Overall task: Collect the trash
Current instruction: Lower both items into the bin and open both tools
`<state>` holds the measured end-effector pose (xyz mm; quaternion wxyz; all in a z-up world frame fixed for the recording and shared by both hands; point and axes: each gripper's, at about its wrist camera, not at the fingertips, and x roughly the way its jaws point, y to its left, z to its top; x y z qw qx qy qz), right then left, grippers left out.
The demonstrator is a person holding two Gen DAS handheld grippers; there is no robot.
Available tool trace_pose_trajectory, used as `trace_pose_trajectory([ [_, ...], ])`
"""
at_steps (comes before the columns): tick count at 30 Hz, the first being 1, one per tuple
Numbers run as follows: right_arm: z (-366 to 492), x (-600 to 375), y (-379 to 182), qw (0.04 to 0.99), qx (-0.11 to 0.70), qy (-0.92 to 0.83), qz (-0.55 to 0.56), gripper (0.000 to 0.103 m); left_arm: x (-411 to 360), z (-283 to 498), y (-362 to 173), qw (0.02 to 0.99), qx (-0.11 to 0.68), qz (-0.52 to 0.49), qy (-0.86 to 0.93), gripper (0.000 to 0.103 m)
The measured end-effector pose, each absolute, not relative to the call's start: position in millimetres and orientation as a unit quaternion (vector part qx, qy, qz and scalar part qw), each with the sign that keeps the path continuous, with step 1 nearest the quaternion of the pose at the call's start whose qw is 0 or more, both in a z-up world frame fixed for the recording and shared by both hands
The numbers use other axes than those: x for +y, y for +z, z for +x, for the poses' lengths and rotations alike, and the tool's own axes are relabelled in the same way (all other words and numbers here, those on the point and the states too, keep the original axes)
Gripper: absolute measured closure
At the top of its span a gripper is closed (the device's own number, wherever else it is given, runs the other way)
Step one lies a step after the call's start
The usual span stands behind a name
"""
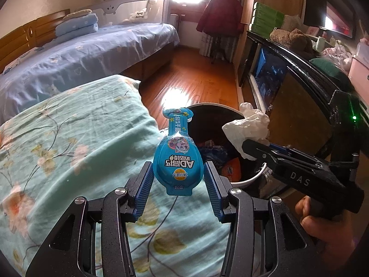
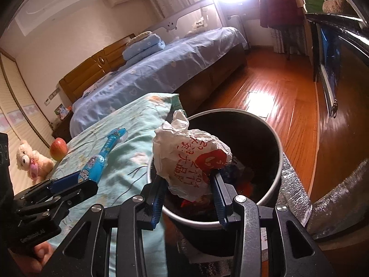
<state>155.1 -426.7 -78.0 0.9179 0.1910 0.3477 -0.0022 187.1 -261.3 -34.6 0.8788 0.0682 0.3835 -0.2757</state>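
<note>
My left gripper (image 1: 178, 173) is shut on a blue snack packet (image 1: 177, 159) with a cartoon figure, held above the teal floral bedding just left of the bin. From the right wrist view that packet (image 2: 103, 154) shows edge-on, clamped in the left gripper (image 2: 80, 180). My right gripper (image 2: 188, 184) is shut on a crumpled white wrapper with red print (image 2: 189, 157), held over the open mouth of the round trash bin (image 2: 272, 136). The same wrapper (image 1: 246, 127) hangs over the bin's rim (image 1: 244, 181) in the left wrist view. Trash lies inside the bin.
A teal floral quilt (image 1: 76, 138) lies left of the bin, with an apple (image 2: 58, 149) and a teddy bear (image 2: 30, 161) at its far end. A blue bed (image 1: 87, 46) stands behind. A dark cabinet (image 1: 288, 73) is at the right, wooden floor (image 2: 265, 92) beyond.
</note>
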Motion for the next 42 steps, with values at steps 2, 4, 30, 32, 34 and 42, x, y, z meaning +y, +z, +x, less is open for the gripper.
trace_pose_trajectory([
  [2, 157.9, -431.3, -78.9, 0.917, 0.349, -0.006, 0.191, 0.065, -266.3, 189.8, -35.4, 0.877, 0.385, 0.07, -0.278, 0.059],
  [4, 160.1, -434.4, -79.4, 0.917, 0.35, -0.009, 0.19, 0.065, -271.3, 192.7, -36.4, 0.876, 0.386, 0.07, -0.281, 0.059],
  [30, 183.6, -463.2, -91.8, 0.902, 0.379, -0.022, 0.208, 0.054, -298.2, 215.0, -47.6, 0.857, 0.409, 0.073, -0.304, 0.046],
  [32, 182.7, -465.1, -91.0, 0.902, 0.377, -0.026, 0.209, 0.045, -292.7, 213.2, -44.5, 0.862, 0.403, 0.067, -0.301, 0.042],
  [34, 181.1, -466.6, -90.2, 0.902, 0.373, -0.028, 0.214, 0.039, -285.6, 211.0, -41.1, 0.865, 0.399, 0.06, -0.299, 0.041],
  [42, 169.5, -450.0, -77.6, 0.909, 0.358, -0.019, 0.211, 0.029, -244.2, 199.9, -35.7, 0.877, 0.397, 0.021, -0.271, 0.035],
])
